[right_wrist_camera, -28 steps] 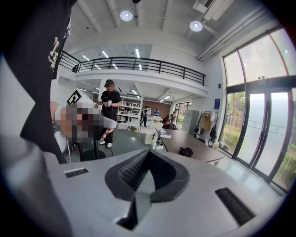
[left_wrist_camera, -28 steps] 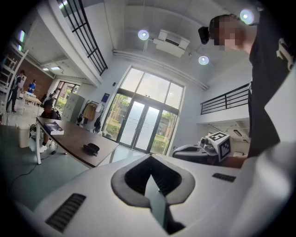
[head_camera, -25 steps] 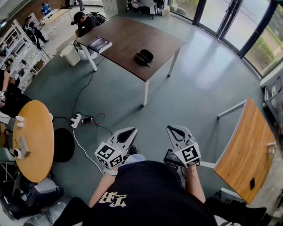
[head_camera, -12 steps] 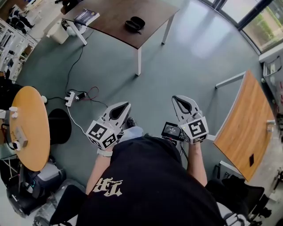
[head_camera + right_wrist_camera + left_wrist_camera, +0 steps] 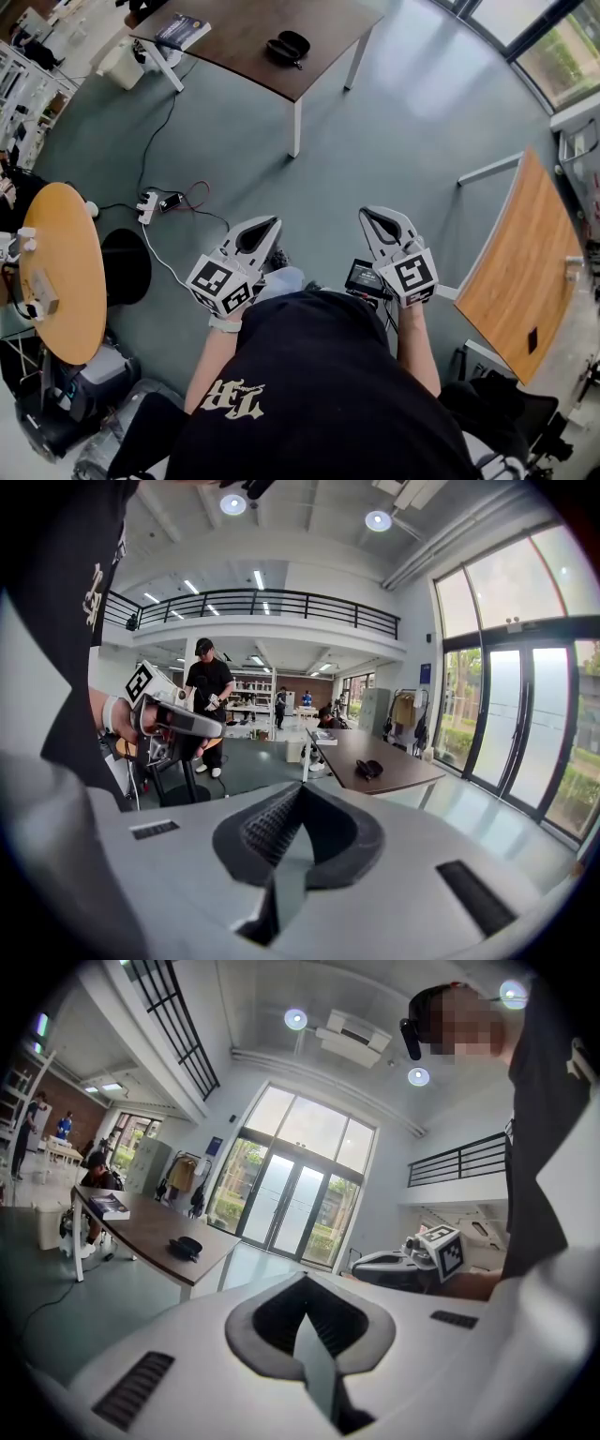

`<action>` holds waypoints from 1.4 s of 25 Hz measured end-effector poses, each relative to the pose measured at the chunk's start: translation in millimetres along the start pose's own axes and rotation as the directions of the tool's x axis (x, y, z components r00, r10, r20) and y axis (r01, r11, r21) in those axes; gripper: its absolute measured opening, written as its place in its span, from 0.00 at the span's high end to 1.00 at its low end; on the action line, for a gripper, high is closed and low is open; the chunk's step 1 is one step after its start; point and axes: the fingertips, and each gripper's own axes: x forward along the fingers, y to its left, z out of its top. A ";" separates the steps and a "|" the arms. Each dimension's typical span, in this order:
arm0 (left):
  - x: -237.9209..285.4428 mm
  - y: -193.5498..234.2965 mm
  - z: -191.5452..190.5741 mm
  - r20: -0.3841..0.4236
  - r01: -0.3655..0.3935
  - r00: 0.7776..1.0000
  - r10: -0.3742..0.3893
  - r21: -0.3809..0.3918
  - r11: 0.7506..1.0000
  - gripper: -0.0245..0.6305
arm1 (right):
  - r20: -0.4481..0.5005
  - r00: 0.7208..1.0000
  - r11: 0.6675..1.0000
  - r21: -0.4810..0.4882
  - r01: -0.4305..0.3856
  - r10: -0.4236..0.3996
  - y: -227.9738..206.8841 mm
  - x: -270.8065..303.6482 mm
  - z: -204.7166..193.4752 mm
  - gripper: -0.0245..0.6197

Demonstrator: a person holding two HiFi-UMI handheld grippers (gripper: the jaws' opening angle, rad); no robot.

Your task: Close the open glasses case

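Note:
The open black glasses case (image 5: 287, 47) lies on a brown table (image 5: 244, 37) far ahead of me across the floor. It shows small in the left gripper view (image 5: 186, 1247) and in the right gripper view (image 5: 369, 769). My left gripper (image 5: 265, 228) and right gripper (image 5: 372, 217) are held close to my body, side by side, well short of the table. Both are shut with nothing between their jaws: the left gripper's (image 5: 302, 1279) tips meet, and so do the right gripper's (image 5: 298, 787).
A book (image 5: 183, 31) lies on the brown table's far end, a white bin (image 5: 122, 66) beside it. A power strip with cables (image 5: 150, 204) lies on the floor. A round wooden table (image 5: 66, 272) stands left, another wooden table (image 5: 516, 272) right. People stand in the background.
The head view has tipped down, so the brown table and the case now sit nearer the top edge. Both grippers stay shut at waist height, shifted only slightly.

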 end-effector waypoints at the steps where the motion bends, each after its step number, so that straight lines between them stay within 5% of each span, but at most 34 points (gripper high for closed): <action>1: 0.8 3.7 0.8 -0.002 -0.004 1.000 0.004 -0.002 1.000 0.96 | -0.006 1.000 1.000 -0.001 -0.005 0.005 1.3 3.9 -0.4 0.98; 21: 3.5 72.5 1.6 -0.098 -0.014 0.995 0.010 -0.040 0.999 0.96 | -0.078 0.996 0.999 -0.008 0.032 -0.032 -8.0 55.0 10.5 0.98; 30: -0.7 96.9 8.6 -0.033 0.036 0.999 -0.040 -0.123 0.992 0.96 | -0.120 0.992 0.999 -0.002 0.049 -0.049 13.4 69.0 2.9 0.98; 35: 13.3 93.3 2.1 -0.072 0.081 0.993 -0.091 -0.129 0.988 0.96 | -0.135 0.990 0.999 0.015 0.052 -0.049 9.7 74.6 -1.3 0.98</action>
